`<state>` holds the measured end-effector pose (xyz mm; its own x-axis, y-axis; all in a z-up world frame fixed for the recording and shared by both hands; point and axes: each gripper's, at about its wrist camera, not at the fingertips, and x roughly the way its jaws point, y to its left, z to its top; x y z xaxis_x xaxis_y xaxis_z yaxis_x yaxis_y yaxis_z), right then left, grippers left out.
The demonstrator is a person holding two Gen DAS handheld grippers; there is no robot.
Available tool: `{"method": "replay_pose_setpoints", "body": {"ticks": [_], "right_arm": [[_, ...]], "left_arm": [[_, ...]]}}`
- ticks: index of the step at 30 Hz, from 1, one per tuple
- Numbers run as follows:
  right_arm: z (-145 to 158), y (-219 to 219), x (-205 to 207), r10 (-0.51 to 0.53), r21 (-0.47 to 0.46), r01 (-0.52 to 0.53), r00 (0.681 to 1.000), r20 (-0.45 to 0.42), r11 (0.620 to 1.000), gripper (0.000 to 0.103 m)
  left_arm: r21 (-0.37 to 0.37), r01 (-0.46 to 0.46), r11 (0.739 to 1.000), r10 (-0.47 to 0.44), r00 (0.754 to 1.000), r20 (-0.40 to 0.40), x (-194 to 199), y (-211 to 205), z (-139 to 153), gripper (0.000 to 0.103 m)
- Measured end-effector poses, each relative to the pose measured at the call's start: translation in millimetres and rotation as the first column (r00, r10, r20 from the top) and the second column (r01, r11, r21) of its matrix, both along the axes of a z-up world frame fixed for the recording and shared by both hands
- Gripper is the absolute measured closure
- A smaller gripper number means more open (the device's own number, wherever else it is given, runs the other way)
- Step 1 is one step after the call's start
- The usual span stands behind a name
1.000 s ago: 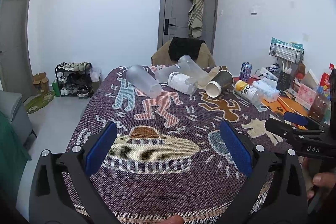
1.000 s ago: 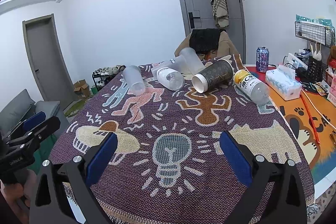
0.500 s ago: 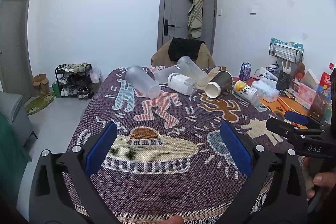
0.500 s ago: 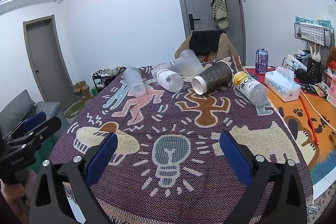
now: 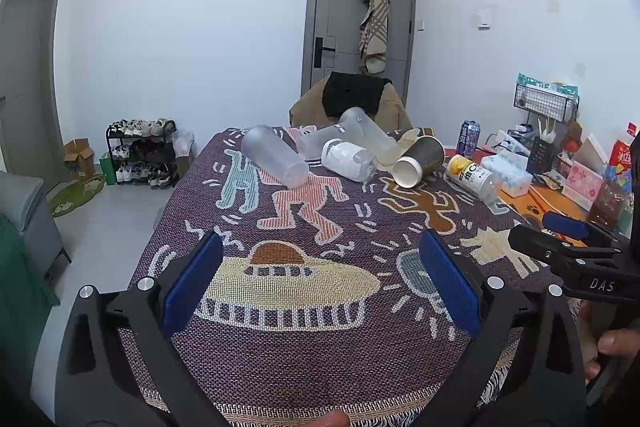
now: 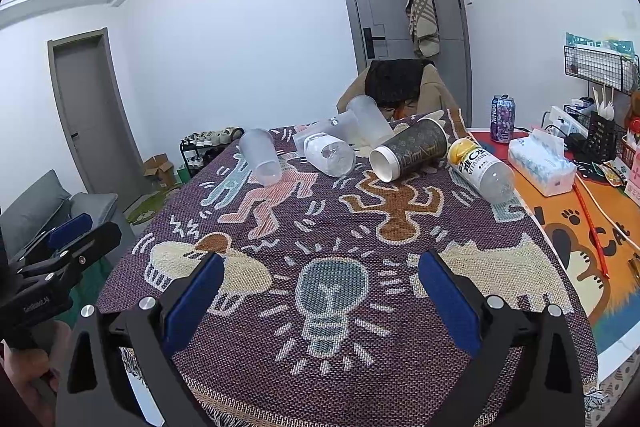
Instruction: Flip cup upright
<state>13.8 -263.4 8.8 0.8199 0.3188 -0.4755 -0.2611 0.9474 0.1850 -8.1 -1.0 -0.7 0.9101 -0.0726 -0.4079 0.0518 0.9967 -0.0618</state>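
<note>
Several cups lie on their sides at the far end of the patterned cloth: a frosted cup (image 5: 275, 155) (image 6: 261, 157), a white-filled clear cup (image 5: 349, 160) (image 6: 329, 153), two clear cups behind (image 5: 370, 133) (image 6: 367, 120), and a dark paper cup (image 5: 420, 166) (image 6: 409, 149) with its white mouth toward me. My left gripper (image 5: 320, 279) is open and empty above the near cloth edge. My right gripper (image 6: 320, 287) is open and empty, also near. Each shows at the side of the other's view (image 5: 568, 247) (image 6: 60, 251).
A yellow-labelled bottle (image 5: 474, 175) (image 6: 480, 167) lies right of the paper cup. A tissue pack (image 6: 542, 163), soda can (image 6: 502, 118), wire rack (image 6: 600, 63) and boxes crowd the orange mat at right. A draped chair (image 5: 352, 103) stands behind the table.
Both grippers drifted slightly forward and higher; the cups have not moved. Both stay open.
</note>
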Motion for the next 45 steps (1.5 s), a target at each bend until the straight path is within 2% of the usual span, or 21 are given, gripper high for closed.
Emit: {"method": "replay_pose_setpoints", "body": {"ticks": [17, 26, 33, 40, 45], "right_arm": [[-0.5, 4.3, 3.0, 0.002, -0.009, -0.002, 1.0, 0.0, 1.0, 0.007], [-2.1, 16.0, 18.6, 0.025, -0.02, -0.026, 0.999, -0.023, 0.999, 0.007], [5.5, 26.4, 45.7, 0.041, -0.032, -0.042, 0.999, -0.031, 0.999, 0.007], [15.6, 39.3, 91.0, 0.071, -0.077, -0.075, 0.996, -0.048, 0.994, 0.007], [16.4, 52.9, 132.5, 0.098, -0.13, -0.107, 0.993, -0.072, 0.986, 0.008]], "left_arm": [[-0.001, -0.008, 1.0, 0.008, 1.0, 0.002, 0.9, 3.8, -0.2, 0.005], [-0.023, -0.028, 0.999, 0.027, 1.0, -0.015, 16.1, 16.3, -2.6, 0.005], [-0.053, -0.041, 0.998, 0.039, 0.999, -0.037, 35.2, 31.9, -5.3, 0.005], [-0.075, -0.069, 0.995, 0.065, 0.996, -0.054, 55.4, 48.2, -5.5, 0.005], [-0.139, -0.087, 0.986, 0.076, 0.994, -0.079, 70.1, 70.6, -7.3, 0.005]]}}
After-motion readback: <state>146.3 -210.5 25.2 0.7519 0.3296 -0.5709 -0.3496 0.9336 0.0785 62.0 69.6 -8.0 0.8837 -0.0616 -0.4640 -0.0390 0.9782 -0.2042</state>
